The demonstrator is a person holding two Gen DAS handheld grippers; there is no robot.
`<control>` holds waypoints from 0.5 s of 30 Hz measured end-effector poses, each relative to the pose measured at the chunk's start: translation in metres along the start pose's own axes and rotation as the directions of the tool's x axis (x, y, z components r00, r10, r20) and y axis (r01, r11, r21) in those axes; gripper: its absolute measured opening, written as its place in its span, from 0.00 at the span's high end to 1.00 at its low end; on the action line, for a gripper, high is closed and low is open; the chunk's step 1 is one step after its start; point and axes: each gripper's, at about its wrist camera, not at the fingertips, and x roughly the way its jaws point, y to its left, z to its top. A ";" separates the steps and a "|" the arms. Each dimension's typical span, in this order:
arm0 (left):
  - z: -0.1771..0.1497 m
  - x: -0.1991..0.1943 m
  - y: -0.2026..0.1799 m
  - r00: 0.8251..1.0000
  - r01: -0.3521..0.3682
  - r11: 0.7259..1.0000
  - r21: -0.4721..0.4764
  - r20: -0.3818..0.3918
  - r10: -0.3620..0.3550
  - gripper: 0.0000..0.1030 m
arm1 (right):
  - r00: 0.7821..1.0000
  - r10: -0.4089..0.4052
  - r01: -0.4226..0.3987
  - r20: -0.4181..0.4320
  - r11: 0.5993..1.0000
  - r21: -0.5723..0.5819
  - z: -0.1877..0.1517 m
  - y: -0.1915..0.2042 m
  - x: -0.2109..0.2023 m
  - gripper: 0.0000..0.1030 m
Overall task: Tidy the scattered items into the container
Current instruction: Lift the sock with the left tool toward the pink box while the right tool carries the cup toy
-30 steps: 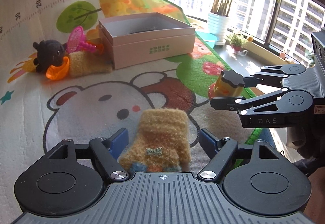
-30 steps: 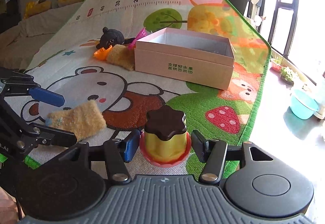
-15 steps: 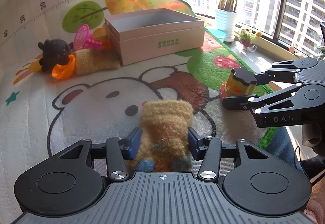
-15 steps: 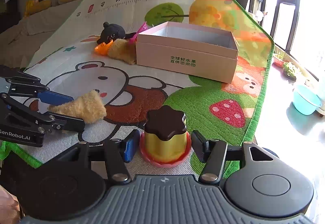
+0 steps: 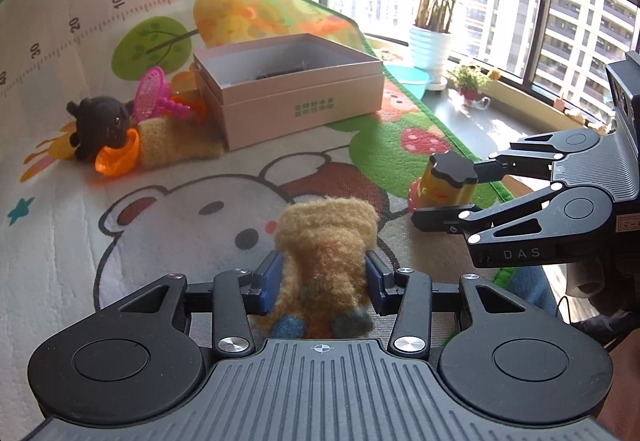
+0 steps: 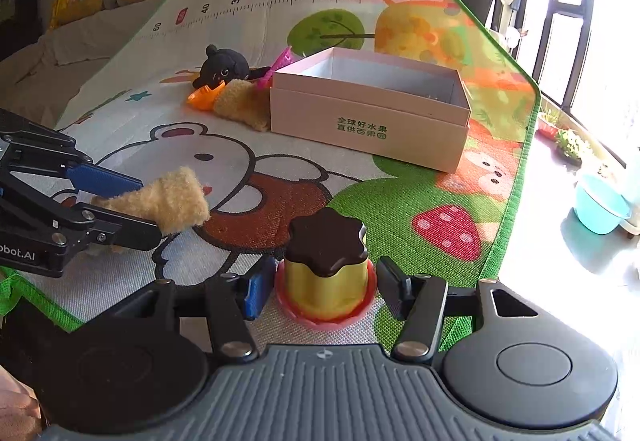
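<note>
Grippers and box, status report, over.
Left gripper shut on fuzzy mitten, lifted. Right gripper open around pudding toy. Box open; path looks clear.

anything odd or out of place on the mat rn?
Nothing damaged or spilled. Still loose: a black plush, an orange piece, a pink toy and a second fuzzy mitten, heaped against the box. The left gripper pinches a mitten, bunching it. The pudding toy sits upright.
</note>
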 end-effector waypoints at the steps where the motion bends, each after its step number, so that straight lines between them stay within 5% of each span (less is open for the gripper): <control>1: 0.001 0.000 0.000 1.000 -0.001 1.000 0.003 -0.004 0.001 0.53 | 1.000 0.001 -0.001 0.000 1.000 -0.004 0.001 0.000 0.000 0.46; 8: 0.013 0.003 0.001 1.000 -0.001 0.998 0.058 -0.010 0.002 0.53 | 1.000 0.011 -0.011 -0.007 1.000 -0.024 0.011 -0.004 0.005 0.46; 15: 0.066 0.018 0.019 0.996 -0.044 0.994 0.103 0.081 0.035 0.53 | 0.999 0.006 -0.004 0.036 0.999 -0.032 0.045 -0.026 0.011 0.46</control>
